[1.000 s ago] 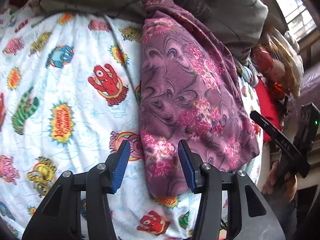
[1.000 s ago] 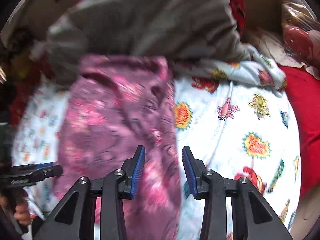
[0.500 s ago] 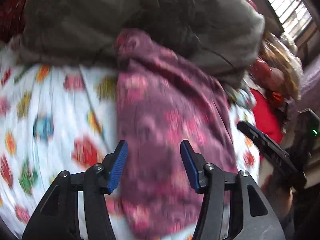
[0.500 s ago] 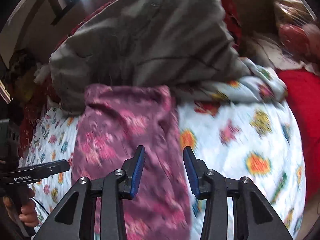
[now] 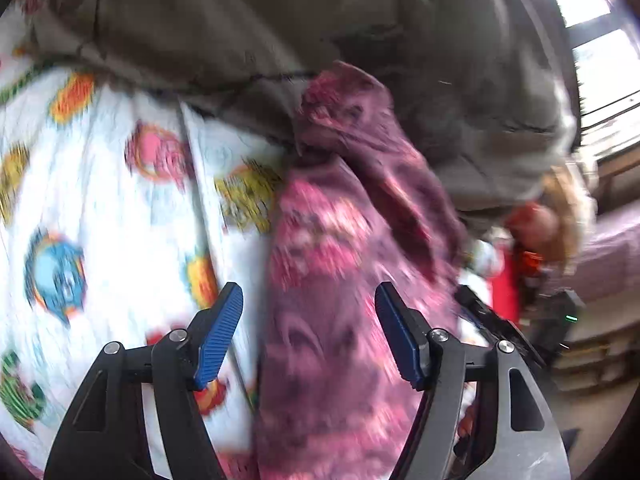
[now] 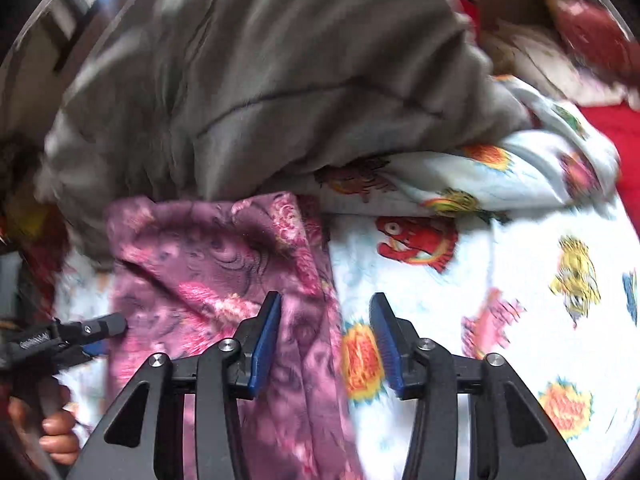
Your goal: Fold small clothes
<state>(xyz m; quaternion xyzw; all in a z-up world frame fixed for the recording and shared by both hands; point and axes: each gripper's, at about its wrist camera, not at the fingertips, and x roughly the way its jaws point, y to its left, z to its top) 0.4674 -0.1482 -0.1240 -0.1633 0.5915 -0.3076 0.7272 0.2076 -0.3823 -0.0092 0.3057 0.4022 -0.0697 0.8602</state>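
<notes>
Item 1: purple floral garment (image 5: 340, 280), laid lengthwise on cartoon-print sheet (image 5: 112, 208); far end tucked against grey blanket (image 5: 320, 32) at sheet's far edge. Item 2: our left gripper (image 5: 308, 332), jaws just been widening, apart over garment's left edge, nothing pinched. Item 3: our right gripper (image 6: 325, 340), jaws likewise just widening, straddling garment's right edge, no grip.

You are in a home bedroom. A bed is spread with a white cartoon-print sheet (image 6: 520, 300), the sort made for a child, and a bulky grey blanket (image 6: 260, 80) is heaped at its far side. A barred window (image 5: 600, 48) lets daylight in beside it, and red bedding (image 6: 616, 140) and soft clutter crowd the bed's edge.
</notes>
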